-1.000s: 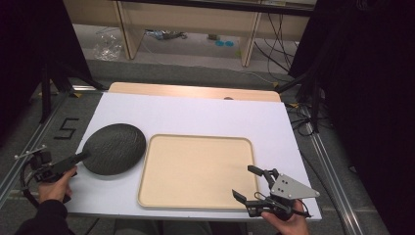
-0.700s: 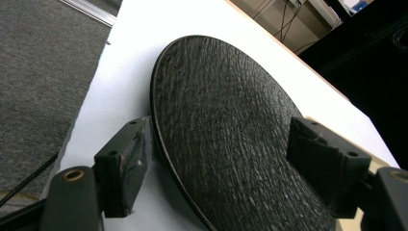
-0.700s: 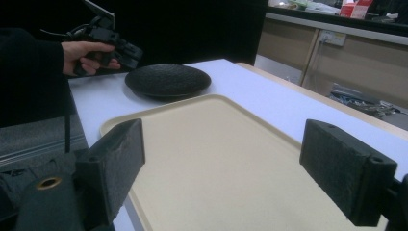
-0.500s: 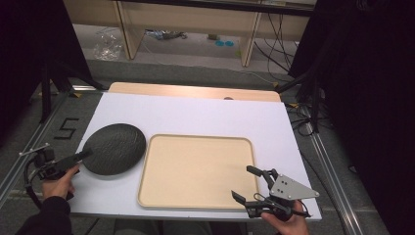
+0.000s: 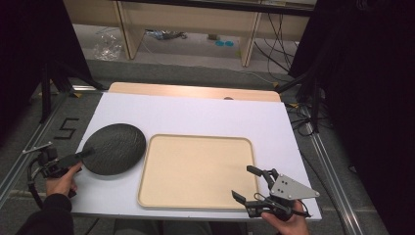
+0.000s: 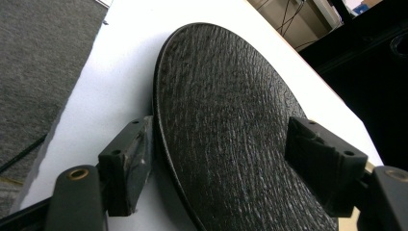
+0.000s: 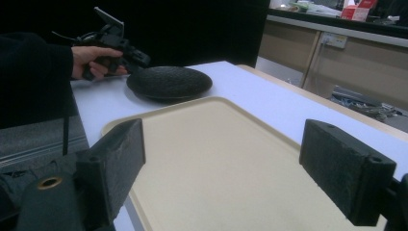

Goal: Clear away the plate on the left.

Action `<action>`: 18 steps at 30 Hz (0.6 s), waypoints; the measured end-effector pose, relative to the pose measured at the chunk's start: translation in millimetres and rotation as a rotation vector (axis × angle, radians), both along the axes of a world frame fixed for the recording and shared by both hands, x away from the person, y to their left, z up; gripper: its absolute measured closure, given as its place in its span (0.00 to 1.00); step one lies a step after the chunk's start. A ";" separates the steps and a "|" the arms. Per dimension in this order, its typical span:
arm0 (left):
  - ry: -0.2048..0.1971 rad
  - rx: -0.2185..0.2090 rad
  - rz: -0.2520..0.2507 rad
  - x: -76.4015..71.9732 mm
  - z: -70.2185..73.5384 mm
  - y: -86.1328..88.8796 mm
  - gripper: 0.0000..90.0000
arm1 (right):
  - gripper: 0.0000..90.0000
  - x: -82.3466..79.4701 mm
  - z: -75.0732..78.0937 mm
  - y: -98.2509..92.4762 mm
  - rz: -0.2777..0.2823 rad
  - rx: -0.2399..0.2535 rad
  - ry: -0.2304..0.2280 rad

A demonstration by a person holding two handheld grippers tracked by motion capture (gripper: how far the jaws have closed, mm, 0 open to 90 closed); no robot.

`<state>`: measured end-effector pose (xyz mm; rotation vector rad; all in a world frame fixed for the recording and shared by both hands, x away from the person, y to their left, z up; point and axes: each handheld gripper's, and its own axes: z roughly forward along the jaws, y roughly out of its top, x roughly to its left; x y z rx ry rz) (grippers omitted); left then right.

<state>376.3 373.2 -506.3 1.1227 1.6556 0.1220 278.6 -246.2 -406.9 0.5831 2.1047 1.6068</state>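
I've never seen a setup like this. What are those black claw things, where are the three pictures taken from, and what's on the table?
A person holds a two-jaw gripper in each hand. One picture looks down from above; the other two come from cameras riding on the grippers. On the white table lie a dark round plate and a bare beige tray. The left gripper has its open jaws on either side of the plate's edge, not clamped. The right gripper is open at the tray's near right corner, holding nothing.

One black plate (image 5: 114, 148) counted (dark, textured, round). One beige tray (image 5: 195, 169) counted. One white table top (image 5: 195, 115) counted, one wooden board (image 5: 193, 91) along far edge. Two grippers seen: left gripper (image 5: 83, 155), right gripper (image 5: 247, 183).
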 end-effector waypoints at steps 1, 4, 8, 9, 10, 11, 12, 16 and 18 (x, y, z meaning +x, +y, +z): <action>0.003 -0.006 0.000 0.5 -0.5 0.0 0.29 | 0.19 0.0 0.0 0.0 0.000 0.000 0.000; 0.014 -0.035 -0.017 2.9 -2.9 0.2 0.30 | 0.19 0.0 -0.3 0.1 0.002 0.000 0.000; 0.035 -0.050 -0.048 6.7 -6.5 -3.3 0.30 | 0.19 -0.1 -0.2 -0.3 0.000 0.000 0.000; 0.037 -0.052 -0.046 6.8 -6.4 -3.2 0.30 | 0.19 0.0 -0.1 -0.2 0.000 0.002 0.000; 0.040 -0.064 -0.041 6.9 -6.6 -2.8 0.31 | 0.19 0.0 0.0 -0.3 0.003 0.001 0.000; 0.046 -0.090 -0.037 6.9 -7.2 -1.1 0.33 | 0.19 0.3 -0.7 0.5 0.011 0.005 -0.004; 0.049 -0.110 -0.036 6.8 -7.9 0.0 0.33 | 0.19 0.3 -0.7 0.5 0.011 0.005 -0.004; 0.067 -0.120 -0.038 6.7 -9.3 2.7 0.42 | 0.19 -0.1 -0.3 0.7 0.006 0.000 0.000; 0.074 -0.109 -0.037 6.5 -9.3 2.9 0.45 | 0.19 -0.2 -0.6 1.0 0.002 -0.002 -0.001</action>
